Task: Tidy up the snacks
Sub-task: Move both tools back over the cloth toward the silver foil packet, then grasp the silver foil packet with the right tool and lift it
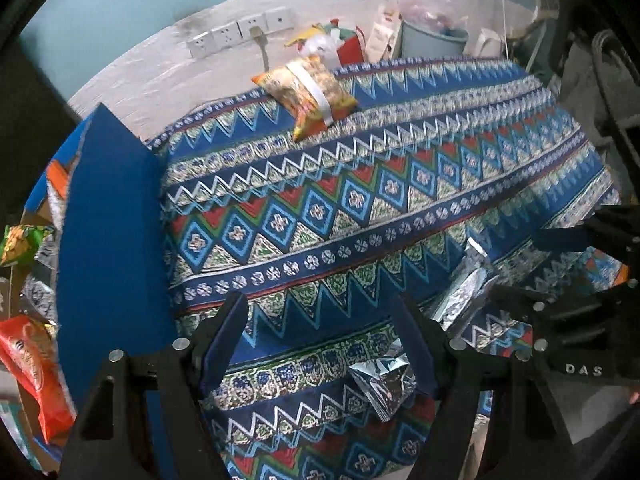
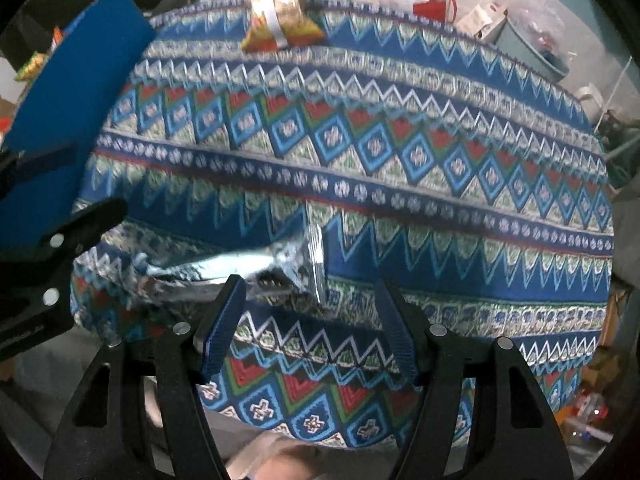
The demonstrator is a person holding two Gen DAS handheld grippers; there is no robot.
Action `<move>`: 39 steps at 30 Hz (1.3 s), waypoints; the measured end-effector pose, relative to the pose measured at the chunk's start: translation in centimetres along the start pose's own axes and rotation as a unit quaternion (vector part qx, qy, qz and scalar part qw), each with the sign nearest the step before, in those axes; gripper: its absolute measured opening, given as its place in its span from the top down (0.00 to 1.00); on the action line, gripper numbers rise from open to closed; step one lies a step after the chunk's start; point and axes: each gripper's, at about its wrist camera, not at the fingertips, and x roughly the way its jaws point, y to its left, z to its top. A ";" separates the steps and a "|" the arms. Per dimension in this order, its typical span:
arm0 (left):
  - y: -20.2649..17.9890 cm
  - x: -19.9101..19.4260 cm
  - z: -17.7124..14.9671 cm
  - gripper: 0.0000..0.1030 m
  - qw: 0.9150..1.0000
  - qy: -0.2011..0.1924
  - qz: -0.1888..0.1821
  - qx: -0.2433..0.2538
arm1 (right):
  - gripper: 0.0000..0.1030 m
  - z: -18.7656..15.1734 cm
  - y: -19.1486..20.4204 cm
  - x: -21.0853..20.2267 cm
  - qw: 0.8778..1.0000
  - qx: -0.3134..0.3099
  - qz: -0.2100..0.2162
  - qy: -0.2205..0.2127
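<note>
Left wrist view: blue box (image 1: 108, 240) lies left of the open, empty left gripper (image 1: 320, 344), a silver packet (image 1: 382, 384) by its right finger. Right gripper (image 2: 310, 328), open too, hovers just short of another foil packet (image 2: 240, 266) on the desk (image 2: 440, 184); next, each likely needs lowering to straddle its packet.

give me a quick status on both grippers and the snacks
Left gripper open, empty, over the patterned cloth. Right gripper open, empty. Silver packets by the near edge, orange snack bag far side. Nothing in the way.
</note>
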 end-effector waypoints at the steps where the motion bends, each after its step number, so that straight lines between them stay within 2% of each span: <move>1: -0.1 0.4 -0.1 0.27 1.000 0.005 0.001 0.001 | 0.35 0.0 0.0 0.2 1.000 0.001 -0.001 0.004; 4: 0.0 1.2 -0.1 0.27 1.000 0.014 0.000 -0.001 | 0.35 -0.2 0.4 1.0 1.000 0.000 -0.005 0.024; 8: 0.3 2.0 -0.3 0.27 1.000 0.022 0.000 -0.004 | 0.30 0.2 0.6 1.5 0.999 -0.003 -0.025 0.025; 12: 0.4 3.0 -0.7 0.27 0.999 0.041 -0.011 -0.011 | 0.30 0.7 0.1 2.7 0.999 0.008 -0.029 0.034; 17: -0.4 3.5 -1.3 0.26 0.998 0.052 -0.037 -0.008 | 0.30 1.3 -1.0 3.7 0.999 0.025 -0.039 0.027; 25: -1.7 4.2 -1.5 0.26 0.991 0.067 -0.114 -0.035 | 0.30 2.8 -5.0 3.8 0.998 0.057 -0.023 0.003; 29: -2.1 3.8 -1.3 0.27 0.995 0.056 -0.076 -0.031 | 0.30 3.8 -6.9 3.5 0.998 0.069 -0.013 -0.005; 33: 0.0 3.1 -1.1 0.27 0.995 0.050 -0.056 -0.058 | 0.30 3.9 -7.8 2.2 0.998 0.057 0.006 -0.027; 39: 2.7 3.1 -1.6 0.27 0.994 0.053 -0.025 -0.092 | 0.30 3.5 -8.5 2.1 0.998 0.042 0.031 -0.028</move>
